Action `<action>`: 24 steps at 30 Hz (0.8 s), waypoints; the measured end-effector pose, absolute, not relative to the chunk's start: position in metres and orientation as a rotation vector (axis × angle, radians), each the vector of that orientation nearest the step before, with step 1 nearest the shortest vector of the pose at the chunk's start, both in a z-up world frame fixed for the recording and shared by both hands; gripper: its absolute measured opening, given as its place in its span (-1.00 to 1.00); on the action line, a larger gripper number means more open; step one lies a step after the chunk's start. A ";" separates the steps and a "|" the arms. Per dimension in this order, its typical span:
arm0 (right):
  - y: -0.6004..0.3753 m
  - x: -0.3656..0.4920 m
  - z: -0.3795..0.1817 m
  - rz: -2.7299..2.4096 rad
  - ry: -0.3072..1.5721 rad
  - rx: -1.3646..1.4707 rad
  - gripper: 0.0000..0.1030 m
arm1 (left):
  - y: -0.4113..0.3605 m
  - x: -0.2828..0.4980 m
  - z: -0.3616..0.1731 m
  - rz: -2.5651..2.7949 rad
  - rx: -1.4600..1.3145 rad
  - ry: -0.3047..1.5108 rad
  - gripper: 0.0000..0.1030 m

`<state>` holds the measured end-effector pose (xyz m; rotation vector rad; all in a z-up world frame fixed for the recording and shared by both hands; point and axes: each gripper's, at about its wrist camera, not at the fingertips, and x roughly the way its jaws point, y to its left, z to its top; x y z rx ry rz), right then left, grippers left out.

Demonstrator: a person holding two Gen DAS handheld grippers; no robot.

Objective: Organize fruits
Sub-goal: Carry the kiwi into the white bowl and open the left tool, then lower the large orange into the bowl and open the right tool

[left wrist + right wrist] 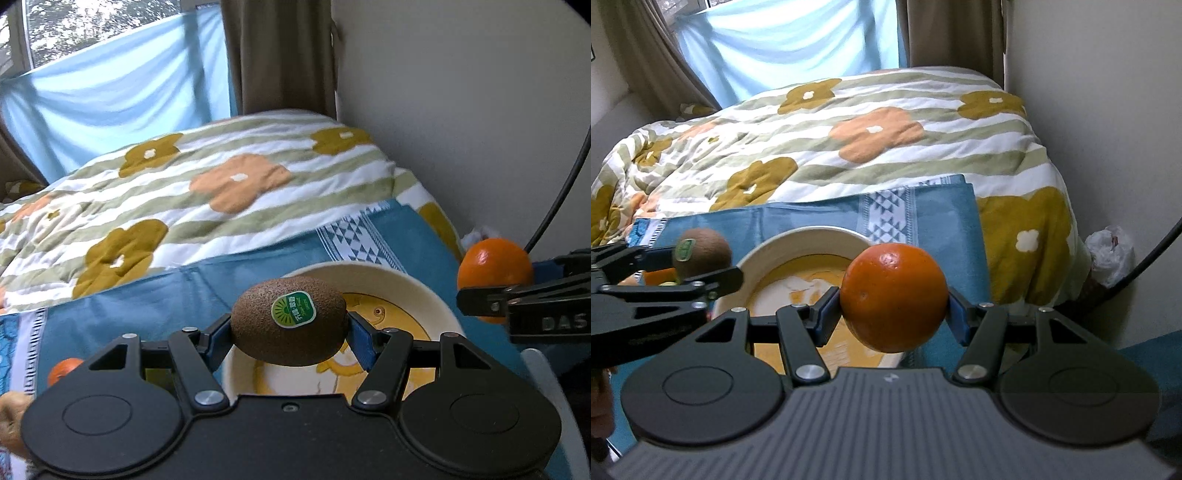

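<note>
Left fingers (290,328) clamp kiwi (289,321), right fingers (893,314) clamp orange (894,297), hiding half the bowl (812,236).

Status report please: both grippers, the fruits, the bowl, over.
Left gripper shut on kiwi, above bowl. Right gripper shut on orange, at the bowl's right rim. Bowl holds no fruit; nothing in the way.

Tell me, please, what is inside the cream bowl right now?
The bowl shows only its yellow fish drawing; no fruit is visible inside. The kiwi and the orange, held in the fingers, cover part of its bottom.
</note>
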<state>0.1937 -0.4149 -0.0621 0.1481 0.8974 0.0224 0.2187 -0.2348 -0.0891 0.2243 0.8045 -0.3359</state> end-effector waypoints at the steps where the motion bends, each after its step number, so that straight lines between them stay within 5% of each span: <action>1: -0.418 0.196 -0.066 0.022 0.902 0.152 0.44 | -0.240 0.223 -0.096 -0.336 0.236 0.813 0.34; 13: -0.438 0.211 -0.086 0.015 0.932 0.178 0.44 | -0.276 0.252 -0.142 -0.327 0.365 0.866 0.37; 15: -0.439 0.212 -0.086 0.012 0.932 0.179 0.44 | -0.276 0.253 -0.141 -0.330 0.364 0.863 0.42; 17: -0.440 0.213 -0.086 0.010 0.930 0.179 0.44 | -0.276 0.252 -0.137 -0.338 0.367 0.846 0.68; 24: -0.439 0.215 -0.084 0.021 0.926 0.172 0.44 | -0.256 0.247 -0.116 -0.325 0.324 0.851 0.68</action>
